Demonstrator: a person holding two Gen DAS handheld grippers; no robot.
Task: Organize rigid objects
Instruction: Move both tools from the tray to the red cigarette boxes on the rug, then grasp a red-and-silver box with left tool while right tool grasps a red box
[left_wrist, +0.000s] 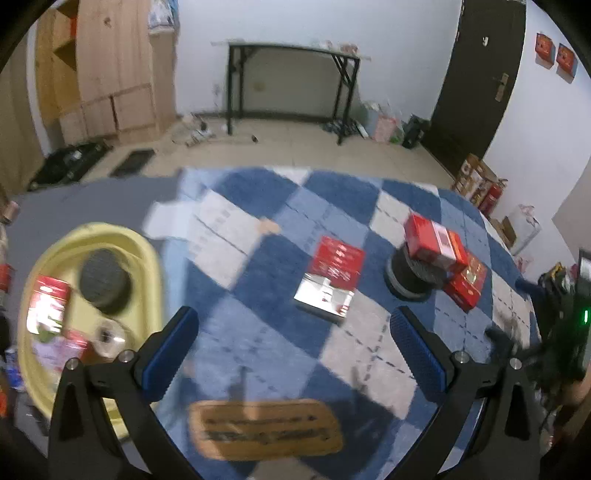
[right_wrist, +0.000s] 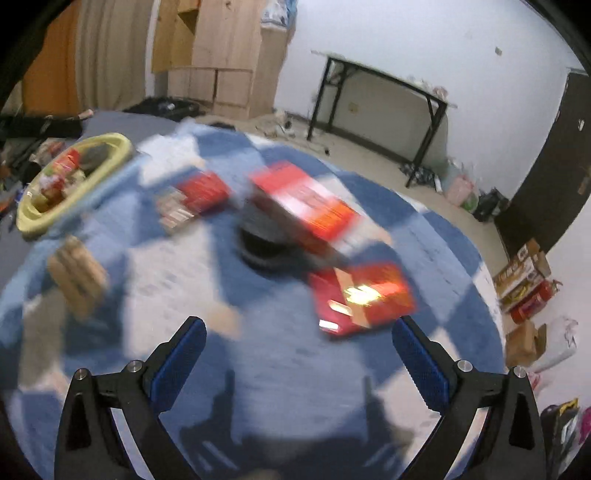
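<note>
Sitting to the left of the left gripper (left_wrist: 293, 338), on grey surface beside the blue checked mat (left_wrist: 258, 280), is a yellow basin (left_wrist: 147, 254). It holds a dark round disc (left_wrist: 105, 278), a red box (left_wrist: 50, 302) and a clear roll of tape (left_wrist: 109, 336); the rest of its contents are too blurred to name. That gripper's jaws stand wide apart with nothing between them. Ahead of it on the mat lies a red and silver box (left_wrist: 330, 280), and to its right a dark round container (left_wrist: 412, 275) carries another red box (left_wrist: 432, 243) on top, with a third red box (left_wrist: 465, 282) just beside it. A tan label (left_wrist: 264, 430) lies on the mat just beneath the jaws. The right gripper (right_wrist: 299, 349) is likewise spread wide and empty, with the basin (right_wrist: 110, 164) far to its left, though this view is heavily blurred.
</note>
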